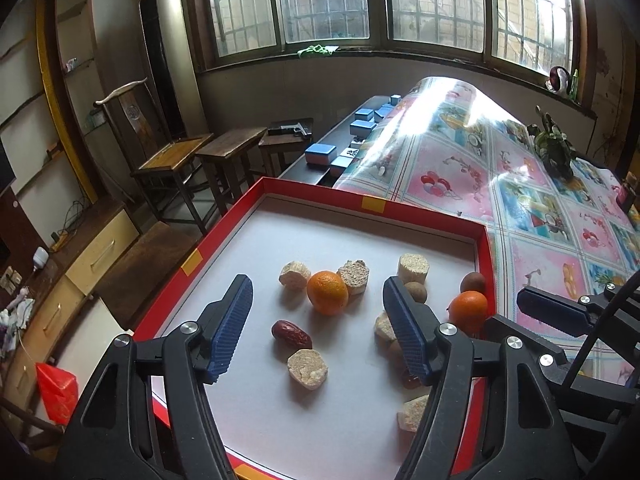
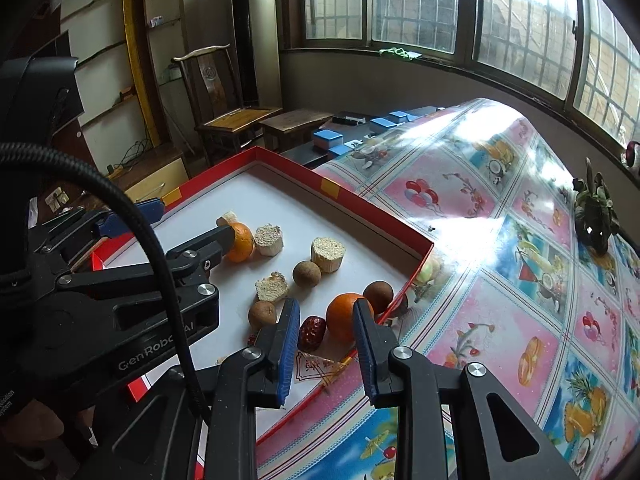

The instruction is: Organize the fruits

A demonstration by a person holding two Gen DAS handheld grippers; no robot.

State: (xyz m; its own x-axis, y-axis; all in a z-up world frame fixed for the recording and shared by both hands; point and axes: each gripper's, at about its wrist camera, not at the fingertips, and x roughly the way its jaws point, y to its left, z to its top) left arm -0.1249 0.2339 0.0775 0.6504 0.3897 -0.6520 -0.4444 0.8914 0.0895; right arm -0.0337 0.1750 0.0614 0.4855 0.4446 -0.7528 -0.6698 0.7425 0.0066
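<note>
A table (image 2: pixel 500 280) covered with a glossy patterned cloth was seen under barred windows, and on it lay a shallow red-rimmed box (image 1: pixel 400 205) with a white floor, set at the table's near-left part. Inside the box the fruits were scattered — one orange (image 1: pixel 327 293) near the middle, touching a pale cut chunk (image 1: pixel 354 276), and a second orange (image 2: pixel 346 317) close to the right wall, beside a brown round fruit (image 2: pixel 378 297). A red date (image 1: pixel 291 334) lay on the white floor just in front of the middle orange. The left claw (image 1: pixel 320 328) was held released above the box, its blue pads wide apart with nothing gripped. The right claw (image 2: pixel 326 344) was seen narrowly parted over the box's near corner — nothing was pressed between its pads.
</note>
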